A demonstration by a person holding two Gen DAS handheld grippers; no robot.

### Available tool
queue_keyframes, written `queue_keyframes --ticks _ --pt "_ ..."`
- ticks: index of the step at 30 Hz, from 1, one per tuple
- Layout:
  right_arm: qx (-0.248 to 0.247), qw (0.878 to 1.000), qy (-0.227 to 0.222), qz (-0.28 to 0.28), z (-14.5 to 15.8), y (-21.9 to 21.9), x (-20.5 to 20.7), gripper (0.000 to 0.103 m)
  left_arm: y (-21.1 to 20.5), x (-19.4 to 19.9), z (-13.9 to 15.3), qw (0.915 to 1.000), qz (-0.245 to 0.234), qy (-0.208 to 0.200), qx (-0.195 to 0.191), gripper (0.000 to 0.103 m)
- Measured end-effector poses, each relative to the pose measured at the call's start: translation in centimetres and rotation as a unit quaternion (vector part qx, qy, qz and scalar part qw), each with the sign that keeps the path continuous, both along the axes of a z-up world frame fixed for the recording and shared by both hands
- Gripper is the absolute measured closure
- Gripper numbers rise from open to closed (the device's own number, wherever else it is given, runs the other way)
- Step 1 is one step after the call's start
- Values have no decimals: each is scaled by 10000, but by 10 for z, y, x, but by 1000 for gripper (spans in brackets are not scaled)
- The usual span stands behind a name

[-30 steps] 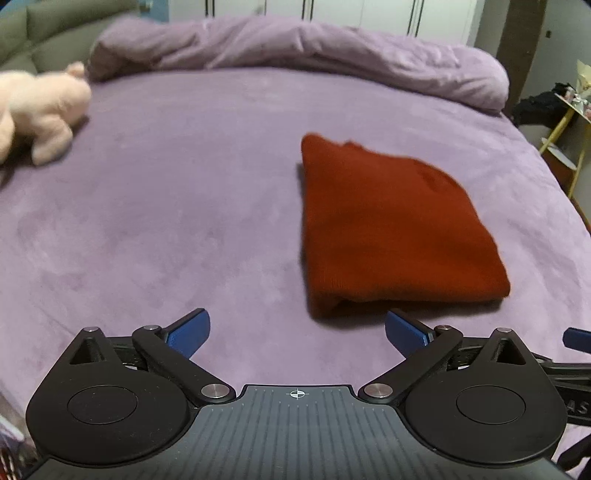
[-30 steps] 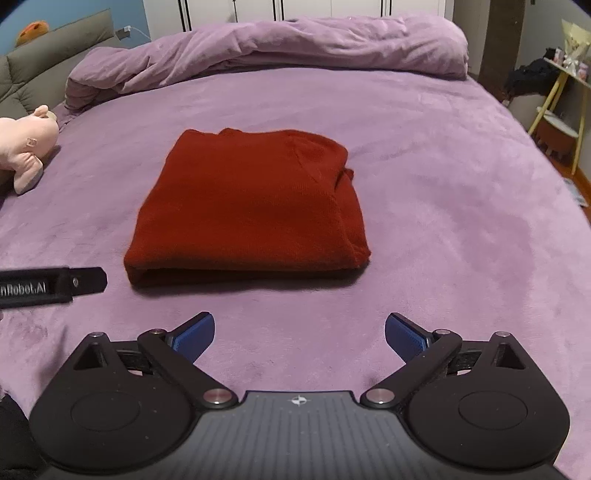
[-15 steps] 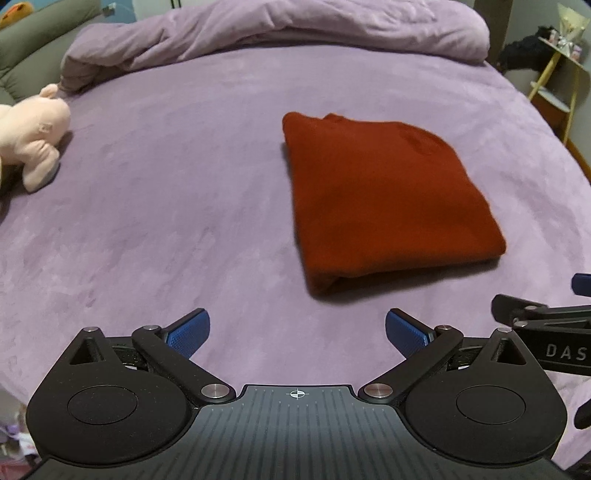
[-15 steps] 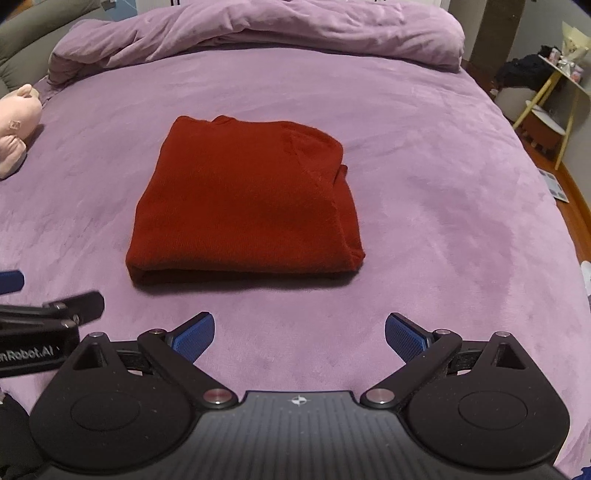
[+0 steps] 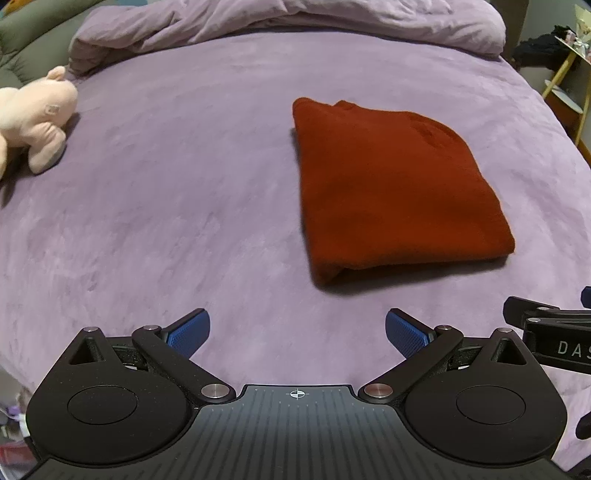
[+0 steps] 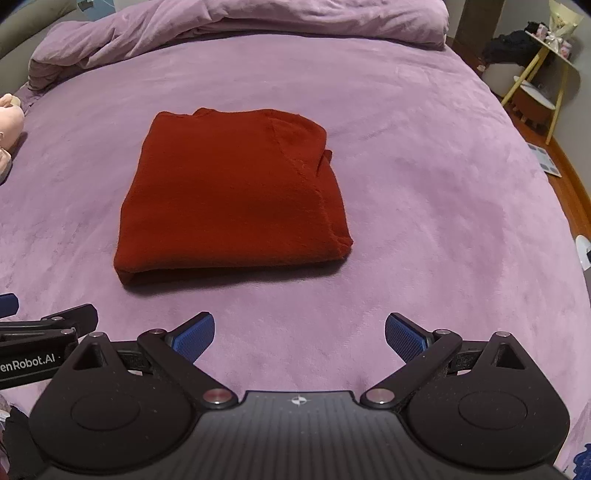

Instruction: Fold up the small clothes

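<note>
Nearest, the left tongs [image 5: 297,330] and the right tongs [image 6: 299,332] hang side by side over the bed [image 6: 424,206], both spread wide and holding nothing, probably because the folding looks finished. Just beyond them the red garment [image 6: 232,199] lies flat on the purple cover as a compact rectangle, its folded edge toward the tongs. Farther left rests a pink plush toy [image 5: 35,118]; at the far end the duvet [image 6: 240,26] is bunched clear of the working space.

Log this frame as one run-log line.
stage: fold done, hands clear | red garment: folded flat on purple bed | left gripper: open, empty | right gripper: open, empty | plush toy: far left, apart
</note>
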State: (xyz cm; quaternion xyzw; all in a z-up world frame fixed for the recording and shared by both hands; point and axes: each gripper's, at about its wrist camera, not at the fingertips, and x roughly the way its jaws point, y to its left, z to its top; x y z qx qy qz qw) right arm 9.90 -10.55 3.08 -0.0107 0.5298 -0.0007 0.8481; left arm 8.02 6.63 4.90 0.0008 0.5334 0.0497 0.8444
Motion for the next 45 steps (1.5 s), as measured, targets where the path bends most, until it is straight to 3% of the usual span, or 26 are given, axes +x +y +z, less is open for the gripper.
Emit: queue_keyframes --ticks 45 --pt "-32 10000 -10 -43 6 0 0 4 4 2 -1 9997 72 158 -188 0"
